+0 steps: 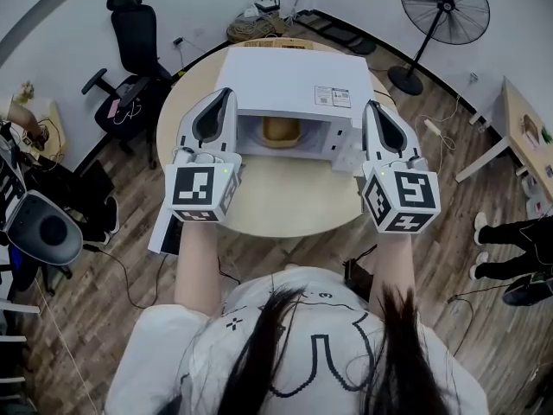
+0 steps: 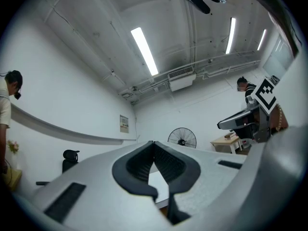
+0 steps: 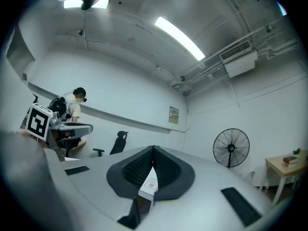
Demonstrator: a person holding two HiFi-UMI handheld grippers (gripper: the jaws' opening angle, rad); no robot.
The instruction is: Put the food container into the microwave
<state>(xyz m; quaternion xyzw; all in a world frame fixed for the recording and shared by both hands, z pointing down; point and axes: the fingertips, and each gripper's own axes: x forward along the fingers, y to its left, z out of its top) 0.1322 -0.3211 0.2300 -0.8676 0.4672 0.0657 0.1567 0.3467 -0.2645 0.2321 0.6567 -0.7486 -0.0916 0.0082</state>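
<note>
Food container (image 1: 280, 129), apparently one, sits inside one microwave (image 1: 294, 80).

A round table (image 1: 285, 201) with a pale wooden top stands on a plank floor (image 1: 104, 318). A white microwave (image 1: 294, 80) sits on its far half, front facing the near side, leaving the near half of the top bare. Behind the microwave, at the far edge, lies a flat brown thing (image 1: 281, 44), perhaps cardboard; it is mostly hidden.
</note>
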